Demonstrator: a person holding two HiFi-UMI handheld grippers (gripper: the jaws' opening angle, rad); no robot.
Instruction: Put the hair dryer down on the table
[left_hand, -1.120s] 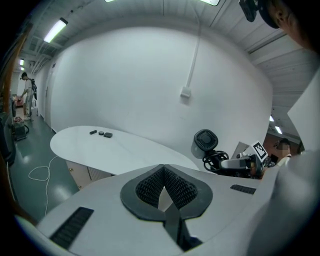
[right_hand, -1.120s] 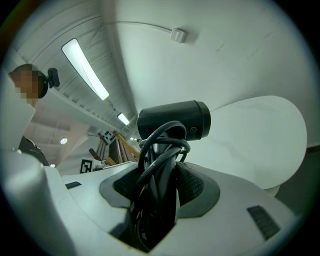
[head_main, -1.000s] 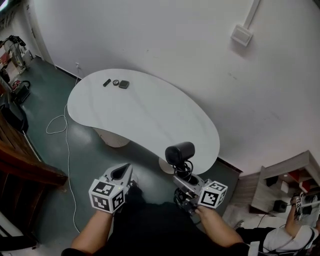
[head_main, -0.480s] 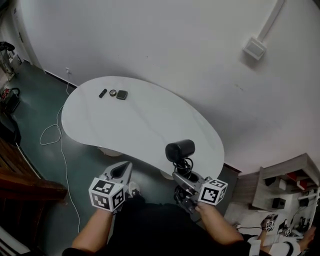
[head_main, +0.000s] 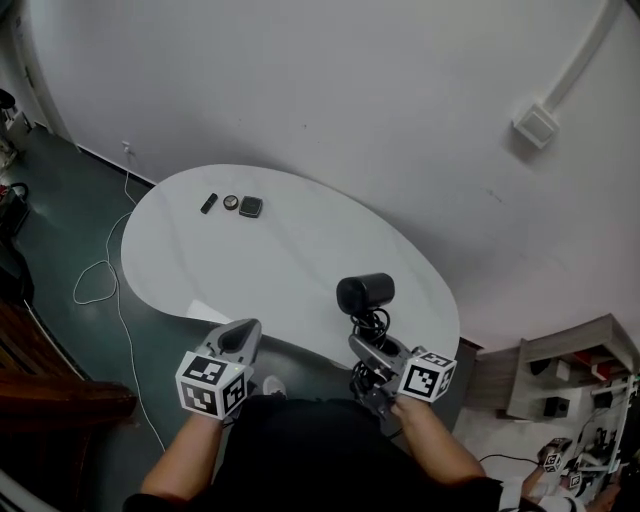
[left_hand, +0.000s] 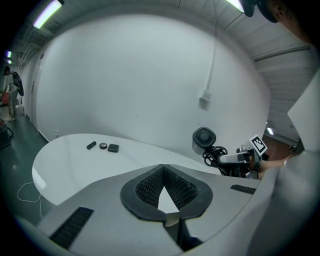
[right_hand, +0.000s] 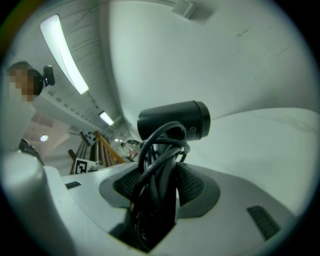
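Observation:
My right gripper (head_main: 369, 350) is shut on the handle of a black hair dryer (head_main: 365, 294), which has its black cord wound round it. The dryer stands upright in the jaws, its barrel (right_hand: 175, 120) lying crosswise above them. In the head view it hangs over the near right edge of the white kidney-shaped table (head_main: 300, 250). The left gripper view shows the hair dryer (left_hand: 204, 138) held in the air at the table's (left_hand: 75, 155) right end. My left gripper (head_main: 243, 335) sits before the table's near edge, its jaw tips (left_hand: 162, 167) touching with nothing between them.
Three small dark items lie at the table's far left: a black stick (head_main: 208, 203), a round disc (head_main: 231, 202) and a black square (head_main: 250, 207). A white cable (head_main: 100, 285) loops on the green floor at left. A shelf unit (head_main: 560, 375) stands at right.
The head view has swung, and the table now lies lower and nearer the grippers. The dryer's barrel now overlaps the table's near edge. The right gripper keeps its hold.

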